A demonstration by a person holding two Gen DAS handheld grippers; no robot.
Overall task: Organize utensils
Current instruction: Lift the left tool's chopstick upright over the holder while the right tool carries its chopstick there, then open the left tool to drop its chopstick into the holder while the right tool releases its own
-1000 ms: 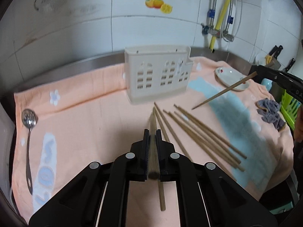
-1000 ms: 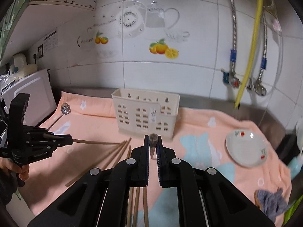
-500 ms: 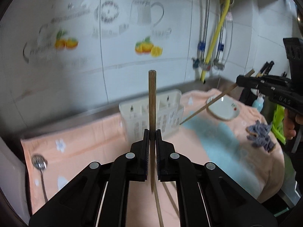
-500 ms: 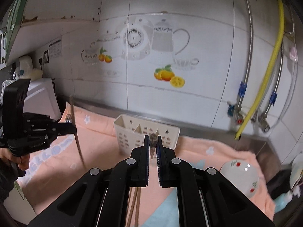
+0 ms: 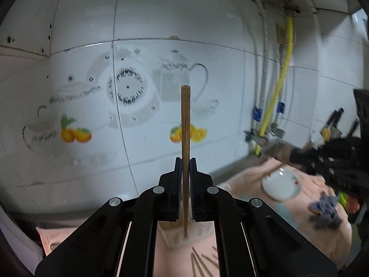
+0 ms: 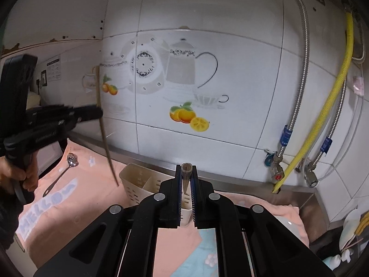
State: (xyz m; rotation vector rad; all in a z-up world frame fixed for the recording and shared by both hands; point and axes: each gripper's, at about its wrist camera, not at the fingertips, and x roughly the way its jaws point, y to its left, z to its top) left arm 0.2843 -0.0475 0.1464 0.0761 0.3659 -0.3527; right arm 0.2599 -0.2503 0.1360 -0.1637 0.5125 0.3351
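Note:
My left gripper point(image 5: 185, 161) is shut on a wooden chopstick point(image 5: 185, 124) held upright, tip down over the cream utensil holder point(image 5: 177, 235). From the right wrist view the left gripper point(image 6: 96, 113) holds that chopstick point(image 6: 103, 129) just left of the holder point(image 6: 140, 184). My right gripper point(image 6: 185, 170) is shut on another chopstick point(image 6: 185, 173), seen end-on, above the holder. The right gripper shows blurred at the right of the left wrist view point(image 5: 299, 154). Several loose chopsticks point(image 5: 198, 263) lie on the peach towel point(image 5: 322, 237).
A metal slotted spoon point(image 6: 61, 175) lies on the towel point(image 6: 76, 198) at the left. A small white dish point(image 5: 281, 184) and a grey rag point(image 5: 325, 212) sit at the right. Tiled wall, a yellow hose point(image 6: 332, 97) and metal pipes stand behind.
Both grippers have tilted up with their chopsticks. The left chopstick went from flat to upright and now hangs over the holder. The right gripper came closer to the holder.

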